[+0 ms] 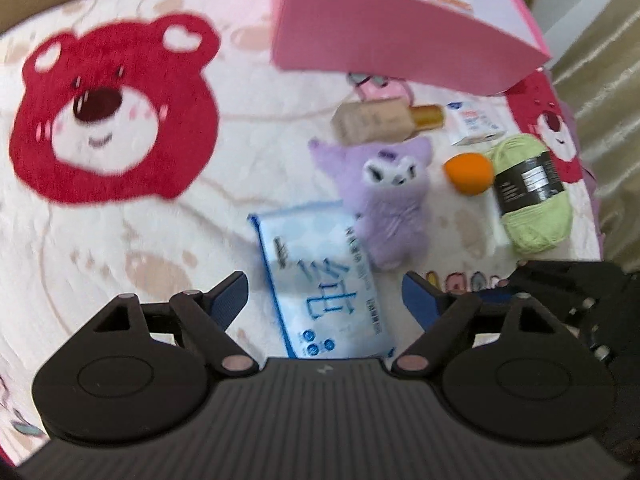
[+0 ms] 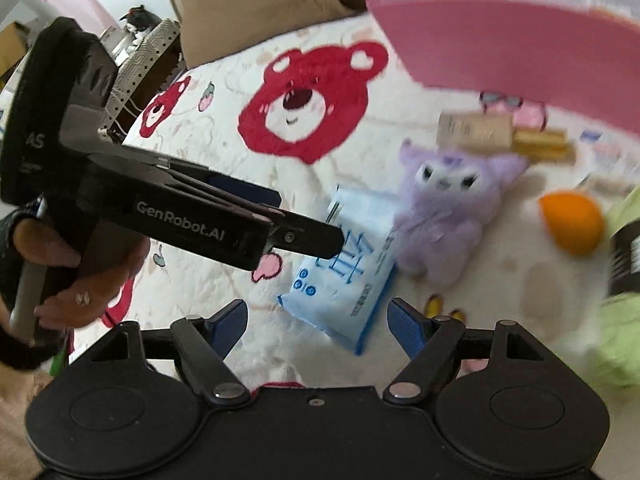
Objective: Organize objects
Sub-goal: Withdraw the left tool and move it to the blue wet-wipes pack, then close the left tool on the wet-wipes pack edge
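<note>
My things lie on a cream blanket [image 1: 168,240] printed with big red bear faces [image 1: 114,110] (smaller ones turn up near its edges). Behind it sits a brown cushion [image 2: 256,4]. Off to the far left in my right camera's view, a black and white cat [image 2: 138,20] rests on a patterned basket [image 2: 150,46], with a cardboard box [image 2: 12,46] beyond.

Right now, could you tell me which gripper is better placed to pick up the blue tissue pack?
Probably left. The left gripper is open with the tissue pack centred between its fingers. The right gripper, also open, sees the pack off to one side.
</note>
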`<action>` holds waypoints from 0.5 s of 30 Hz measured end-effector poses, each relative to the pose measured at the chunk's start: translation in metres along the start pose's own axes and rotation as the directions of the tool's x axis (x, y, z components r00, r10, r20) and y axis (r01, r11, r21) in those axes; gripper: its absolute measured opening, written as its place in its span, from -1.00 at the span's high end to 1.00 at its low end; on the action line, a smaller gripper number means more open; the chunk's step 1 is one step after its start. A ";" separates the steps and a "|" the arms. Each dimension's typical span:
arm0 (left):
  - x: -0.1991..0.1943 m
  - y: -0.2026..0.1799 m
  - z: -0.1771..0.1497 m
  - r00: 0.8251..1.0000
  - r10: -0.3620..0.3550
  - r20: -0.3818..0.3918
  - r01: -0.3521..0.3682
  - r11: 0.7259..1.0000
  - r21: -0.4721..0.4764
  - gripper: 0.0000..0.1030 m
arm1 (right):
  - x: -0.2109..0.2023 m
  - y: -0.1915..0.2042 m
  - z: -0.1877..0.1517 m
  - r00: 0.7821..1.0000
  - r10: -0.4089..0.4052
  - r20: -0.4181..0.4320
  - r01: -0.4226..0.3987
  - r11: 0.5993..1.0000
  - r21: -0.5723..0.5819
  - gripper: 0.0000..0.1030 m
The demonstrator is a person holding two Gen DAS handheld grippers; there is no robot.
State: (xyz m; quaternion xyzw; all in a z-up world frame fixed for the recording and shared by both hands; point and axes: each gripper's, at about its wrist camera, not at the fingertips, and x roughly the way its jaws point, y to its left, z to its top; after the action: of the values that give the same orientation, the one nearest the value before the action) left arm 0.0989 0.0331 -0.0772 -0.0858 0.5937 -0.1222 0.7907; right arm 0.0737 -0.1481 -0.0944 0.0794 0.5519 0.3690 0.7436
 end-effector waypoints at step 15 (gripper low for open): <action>0.029 0.003 -0.032 0.998 0.029 0.049 -0.029 1.000 -0.012 0.22 | 0.053 0.006 -0.020 0.984 -0.155 0.090 0.159 0.986 -0.043 -0.57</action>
State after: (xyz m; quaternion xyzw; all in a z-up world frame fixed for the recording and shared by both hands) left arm 0.0758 0.0277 -0.1136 -0.0845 0.5760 -0.1054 0.8062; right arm 0.0597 -0.1159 -0.1392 0.0328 0.5144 0.3194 0.7952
